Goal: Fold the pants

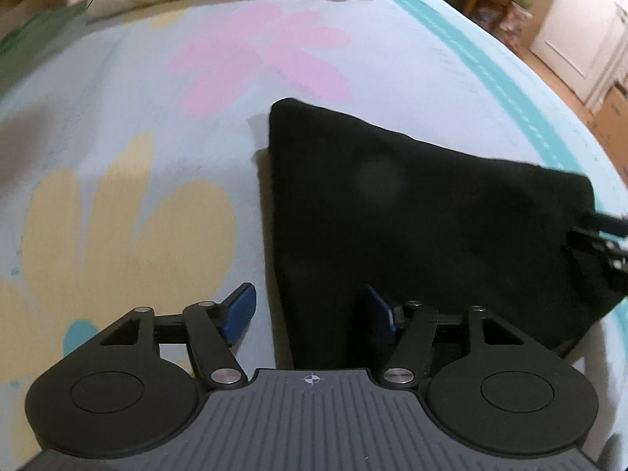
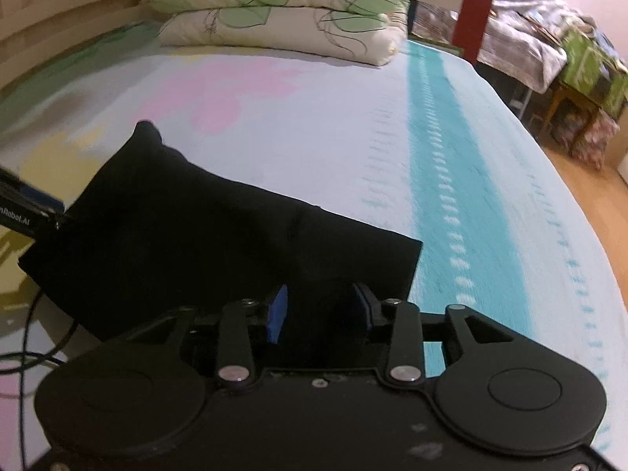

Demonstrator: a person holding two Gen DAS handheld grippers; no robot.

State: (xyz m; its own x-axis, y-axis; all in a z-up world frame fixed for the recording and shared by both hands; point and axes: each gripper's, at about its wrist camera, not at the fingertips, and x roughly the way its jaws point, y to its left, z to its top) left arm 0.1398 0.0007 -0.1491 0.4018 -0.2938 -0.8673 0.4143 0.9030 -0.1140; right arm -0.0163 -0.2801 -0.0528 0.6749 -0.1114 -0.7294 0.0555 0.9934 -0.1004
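The black pants (image 1: 412, 212), already folded into a compact wedge, are seen lying on the bed (image 1: 117, 117) well short of the pillows (image 2: 282, 11). Both the left tongs (image 1: 310, 314) and the right tongs (image 2: 320, 314) are released, each straddling a near edge of the pants without pinching it. The cloth is judged soft, limp and light, best taken at the stacked corners so that all layers are caught together.

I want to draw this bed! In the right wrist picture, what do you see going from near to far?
Right tongs → black pants → flowery bedsheet → stacked pillows.
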